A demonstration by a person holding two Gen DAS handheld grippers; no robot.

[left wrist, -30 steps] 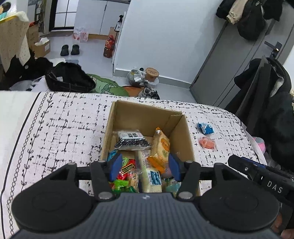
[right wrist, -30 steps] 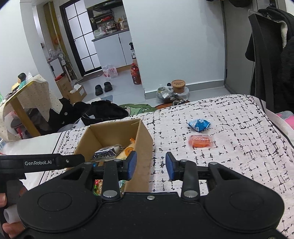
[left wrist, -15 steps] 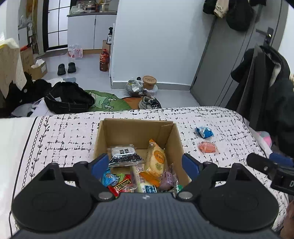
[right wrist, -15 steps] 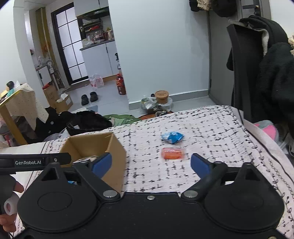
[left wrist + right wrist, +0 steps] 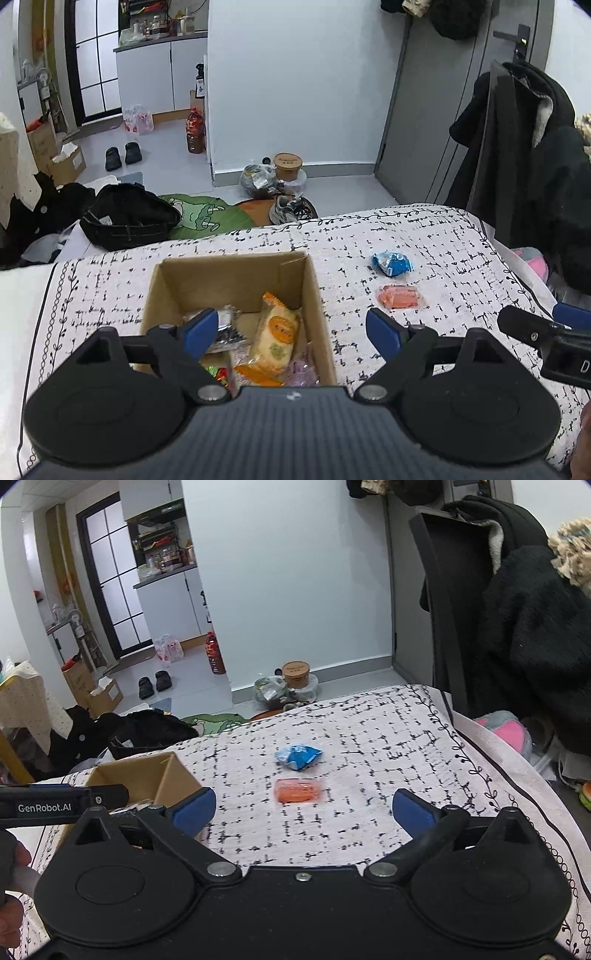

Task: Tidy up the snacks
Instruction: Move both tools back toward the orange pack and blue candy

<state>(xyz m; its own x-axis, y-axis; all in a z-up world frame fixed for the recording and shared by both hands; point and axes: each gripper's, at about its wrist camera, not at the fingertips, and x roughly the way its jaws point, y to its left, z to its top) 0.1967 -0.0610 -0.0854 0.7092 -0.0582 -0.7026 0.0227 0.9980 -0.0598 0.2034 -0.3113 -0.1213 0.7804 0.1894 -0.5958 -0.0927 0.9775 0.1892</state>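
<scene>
A cardboard box (image 5: 310, 288) on the patterned bedspread holds several snack packets, among them an orange-and-yellow one (image 5: 277, 336). Right of it lie a blue packet (image 5: 392, 263) and an orange packet (image 5: 400, 296). My left gripper (image 5: 291, 332) is open and empty, over the box's near right corner. My right gripper (image 5: 301, 810) is open and empty, just short of the orange packet (image 5: 298, 790), with the blue packet (image 5: 300, 756) beyond it. The box (image 5: 173, 775) is at its left.
The bedspread (image 5: 388, 738) ends at an edge beyond the packets. Past it the floor holds a black bag (image 5: 125, 216), shoes and a tub. Dark coats (image 5: 517, 635) hang at the right. A pink plush (image 5: 509, 731) lies beside the bed.
Both grippers have opened wide and pulled back and up. The left view has swung right from the box. The right gripper has moved right, now facing the orange packet.
</scene>
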